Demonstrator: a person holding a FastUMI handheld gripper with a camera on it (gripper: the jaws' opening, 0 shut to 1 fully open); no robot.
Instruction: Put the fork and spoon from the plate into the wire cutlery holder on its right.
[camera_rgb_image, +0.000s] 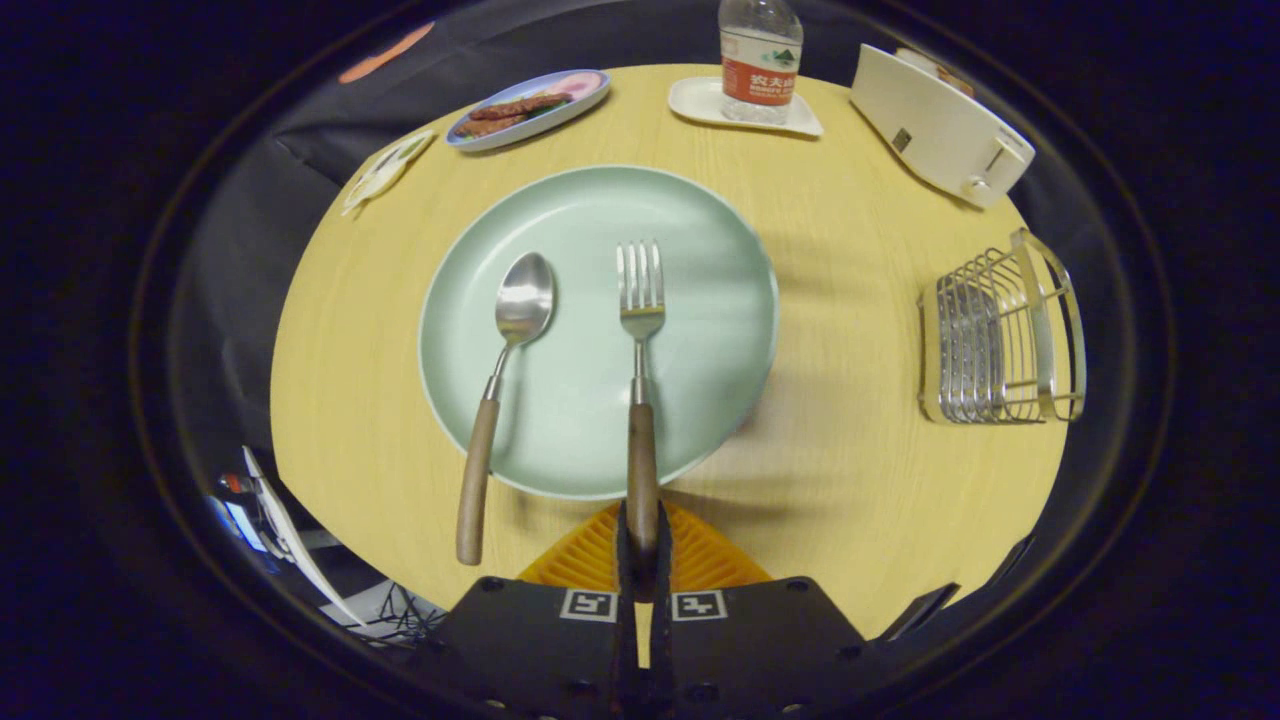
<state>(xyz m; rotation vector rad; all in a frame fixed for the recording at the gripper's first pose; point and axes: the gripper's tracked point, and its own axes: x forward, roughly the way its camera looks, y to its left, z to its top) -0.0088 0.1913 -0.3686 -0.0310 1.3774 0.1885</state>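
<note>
A round wooden table (850, 330) sits against dark cloth. My gripper (642, 545) is closed almost fully, both fingers pinching the wooden handle end of the fork (640, 330), whose tines lie on the green plate (700, 250). The spoon (505, 370) lies beside it on the plate. The wire holder (1000, 345) stands well to the right; a toaster (940, 125), bottle (760, 55) and snack dish (530, 105) lie beyond.

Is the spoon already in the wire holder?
No. The spoon lies on the plate; the gripper is shut on the fork handle.
</note>
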